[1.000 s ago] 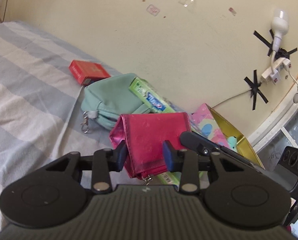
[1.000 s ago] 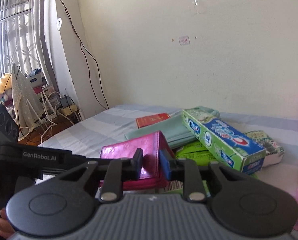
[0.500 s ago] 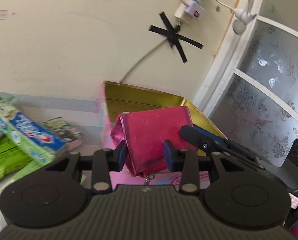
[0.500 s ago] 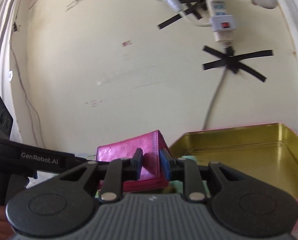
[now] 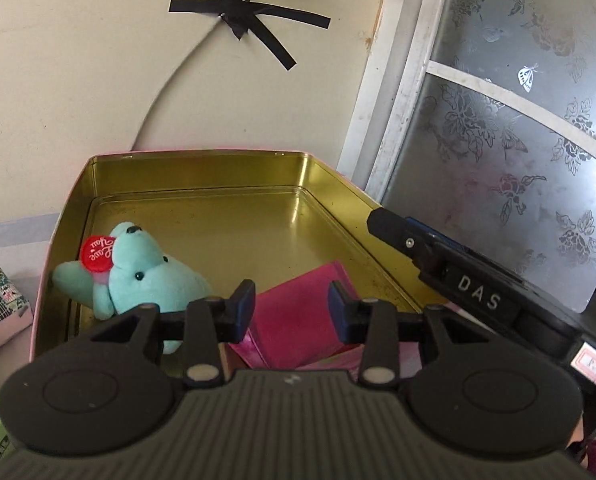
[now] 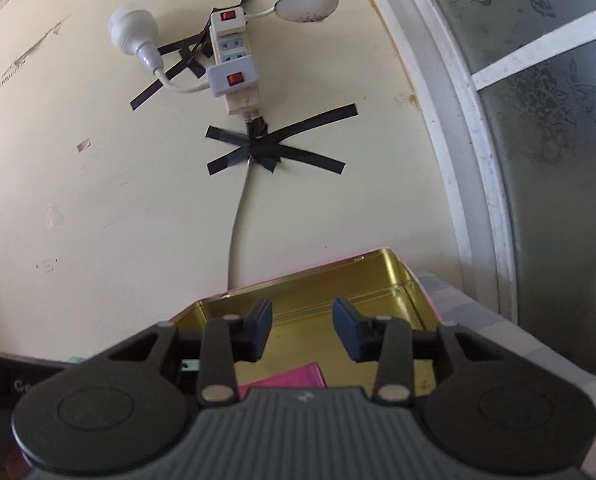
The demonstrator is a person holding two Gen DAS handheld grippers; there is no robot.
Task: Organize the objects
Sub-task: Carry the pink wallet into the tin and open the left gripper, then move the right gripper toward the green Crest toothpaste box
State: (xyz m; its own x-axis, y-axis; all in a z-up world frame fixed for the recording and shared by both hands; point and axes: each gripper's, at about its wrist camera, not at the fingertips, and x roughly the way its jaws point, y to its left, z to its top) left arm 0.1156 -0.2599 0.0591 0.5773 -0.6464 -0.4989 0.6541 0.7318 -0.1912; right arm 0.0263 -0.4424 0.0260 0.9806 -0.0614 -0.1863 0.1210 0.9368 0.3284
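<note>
tin (image 5: pixel 202 176): on the bed, its far wall against the room wall
bear (image 5: pixel 138 276): in the tin, near-left corner, against the left wall
wallet (image 5: pixel 298 312): in the tin, right of the bear, at the near edge
small box (image 5: pixel 0 308): left of the tin, outside it, just beside
cable (image 6: pixel 238 224): on the wall behind the tin, running up from it
power strip (image 6: pixel 232 68): on the wall, above the tin
window (image 5: pixel 518 92): right of the tin
</note>
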